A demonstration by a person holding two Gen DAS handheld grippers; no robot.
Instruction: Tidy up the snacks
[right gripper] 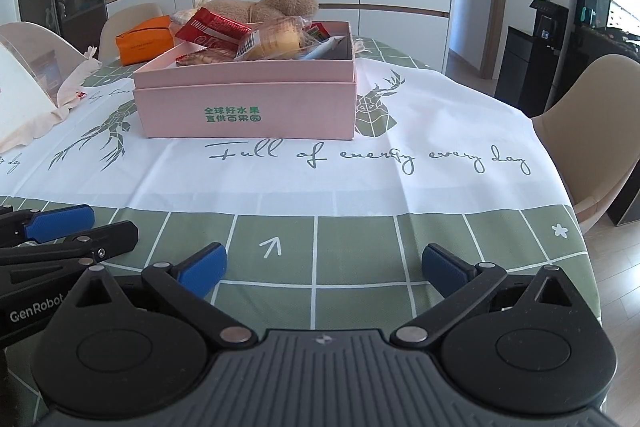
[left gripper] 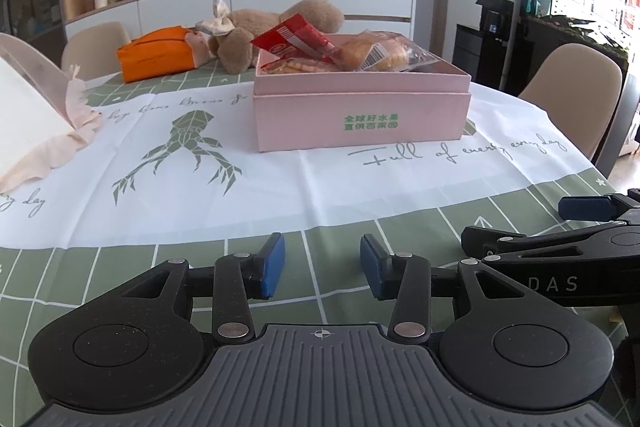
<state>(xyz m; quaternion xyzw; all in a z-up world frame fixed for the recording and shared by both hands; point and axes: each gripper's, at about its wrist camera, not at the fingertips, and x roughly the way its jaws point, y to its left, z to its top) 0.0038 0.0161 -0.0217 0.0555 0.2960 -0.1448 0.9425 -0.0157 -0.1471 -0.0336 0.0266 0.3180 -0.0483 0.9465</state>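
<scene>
A pink box (left gripper: 360,119) (right gripper: 244,107) with green lettering stands open on the tablecloth past both grippers. Snacks are piled in it: a red packet (left gripper: 296,41) (right gripper: 212,29), wrapped bread (left gripper: 376,53) (right gripper: 276,41) and a pack of biscuits (left gripper: 296,67) (right gripper: 204,59). My left gripper (left gripper: 322,263) hovers low over the green checked border, open, with only cloth between its blue pads. My right gripper (right gripper: 324,267) is beside it on the right, open wide and holding nothing. Each view catches one of the other gripper's fingers (left gripper: 584,209) (right gripper: 60,223) at its edge.
A brown plush toy (left gripper: 260,27) (right gripper: 280,5) and an orange pouch (left gripper: 156,57) (right gripper: 144,41) lie behind the box. A white and pink frilled cloth item (left gripper: 32,123) sits at the left. Beige chairs (right gripper: 592,115) stand around the table, whose edge drops off at the right.
</scene>
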